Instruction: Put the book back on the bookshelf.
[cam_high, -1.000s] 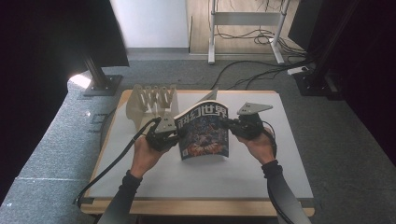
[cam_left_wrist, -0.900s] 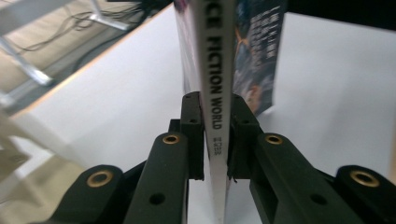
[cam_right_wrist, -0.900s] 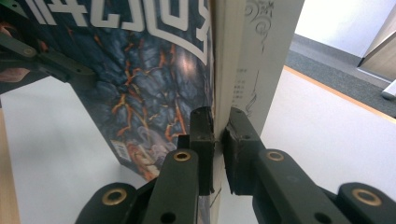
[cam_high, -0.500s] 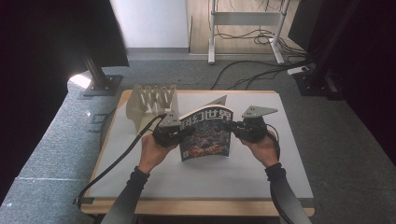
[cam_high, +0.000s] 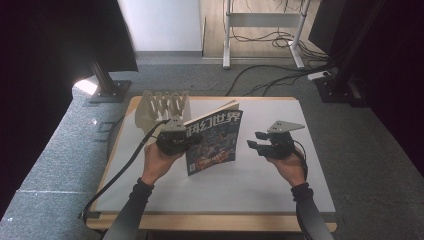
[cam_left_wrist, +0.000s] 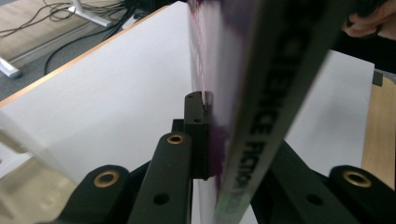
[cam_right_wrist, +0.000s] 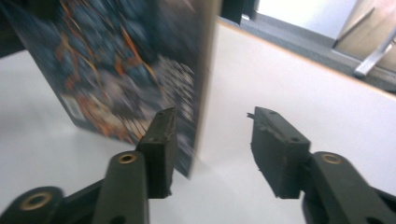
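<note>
In the high view I see the magazine (cam_high: 213, 142) standing nearly upright on the white table (cam_high: 260, 175), a little left of the middle and nearer to the far edge than to the near one. My left gripper (cam_high: 176, 140) has it at its left edge, the spine side, and the cover with the big white characters faces toward me. My right gripper (cam_high: 260, 145) is to the right of the magazine, apart from it, with nothing between its jaws; they look spread. Behind the left gripper, near the far left corner of the table, stands a pale wooden rack (cam_high: 160, 107) with upright slots. A black cable (cam_high: 125, 165) goes from the left gripper down over the left edge of the table.

In the left gripper view the jaws are closed tight on the spine part of the magazine (cam_left_wrist: 261, 93). The spine carries printed letters and rises up out of the picture. The left gripper (cam_left_wrist: 219, 140) pinches it low, and behind it lies the white table (cam_left_wrist: 116, 93).

In the right gripper view the right gripper (cam_right_wrist: 210, 144) is wide open and holds nothing. The free edge of the magazine (cam_right_wrist: 140, 60) stands past the jaw tips, in line with the gap; whether it touches the left one I cannot tell. The colourful cover is blurred.
</note>
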